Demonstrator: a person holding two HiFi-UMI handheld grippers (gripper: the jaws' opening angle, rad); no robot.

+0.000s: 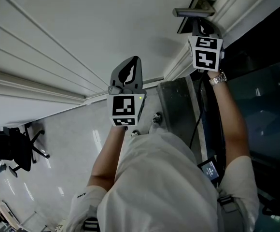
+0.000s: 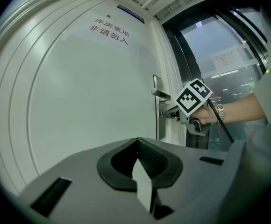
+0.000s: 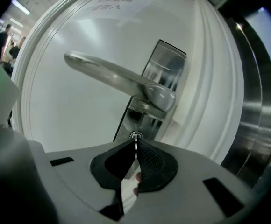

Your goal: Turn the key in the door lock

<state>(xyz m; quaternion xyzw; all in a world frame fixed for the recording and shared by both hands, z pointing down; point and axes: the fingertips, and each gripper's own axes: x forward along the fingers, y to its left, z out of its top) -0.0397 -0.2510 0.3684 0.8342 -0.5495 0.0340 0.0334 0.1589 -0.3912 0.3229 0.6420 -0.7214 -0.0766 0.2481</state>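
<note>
The right tongs [image 3: 135, 147] were pressed together on the key [image 3: 136, 142], a thin metal sliver pinched edge-on between the dark ribbed pads, its tip seated in the round keyhole [image 3: 136, 135]. The keyhole sat at the lower end of a shiny metal lock plate [image 3: 160, 73] fixed to the white door [image 3: 70, 120] close to the door's edge, just beside the white frame [image 3: 205, 92]. Above the keyhole on the same plate, the silver door handle [image 3: 112, 76] reached away from the edge across the door face; in the right gripper view it ran at a slant, so the tongs sat rolled to one side. A fingertip [image 3: 136, 176] showed in the gap below the pads. The left tongs [image 2: 138, 143] were closed as well, their pads meeting at the tips with nothing between them, held level and well apart from the lock, facing the plain middle of the door. From there the other tongs could be seen against the plate under the handle, with the marker cube [image 2: 194, 97] on top, the person's hand [image 2: 206, 115] behind it and a metal wristwatch [image 2: 221, 112] on the wrist. Red lettering [image 2: 110, 29] was printed high on the door, too small to read. Dark glass panels [image 2: 219, 64] stood on the far side of the frame. In the head view, the person's white shirt [image 1: 164, 182] filled the lower middle, with the glossy floor [image 1: 77, 144] and a black office chair [image 1: 19, 149] at the lower left.
</note>
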